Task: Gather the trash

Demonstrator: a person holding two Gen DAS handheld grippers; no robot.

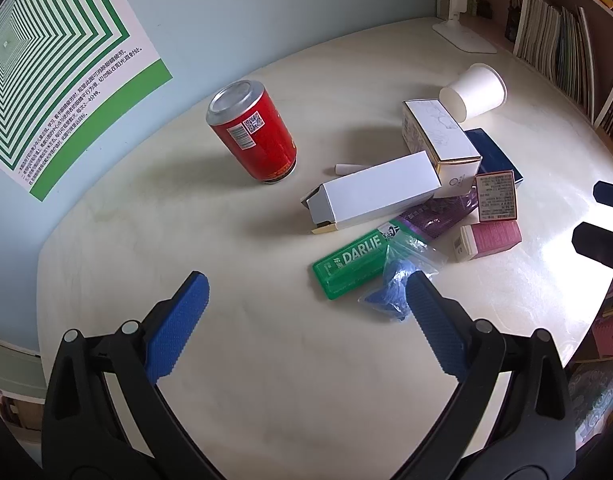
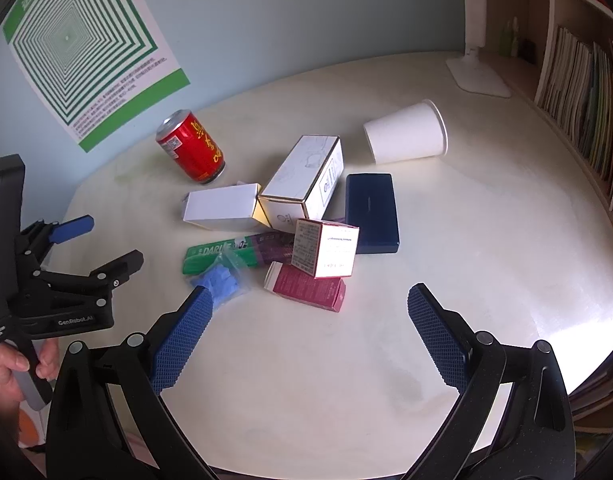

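Both the left tongs [image 1: 306,300] and right tongs [image 2: 306,308] gape wide, holding nothing, over the bench [image 1: 234,360], where the blue bag [image 1: 390,280] at two o'clock looks light, limp, best pinched mid-bundle.

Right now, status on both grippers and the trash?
Left gripper open, empty. Right gripper open, empty. Trash pile untouched on table; red can upright, paper cup tipped over.

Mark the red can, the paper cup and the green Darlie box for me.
red can [image 1: 258,136]: left wrist view, label side.
paper cup [image 2: 406,136]: right wrist view, side wall.
green Darlie box [image 1: 352,262]: left wrist view, printed top face.
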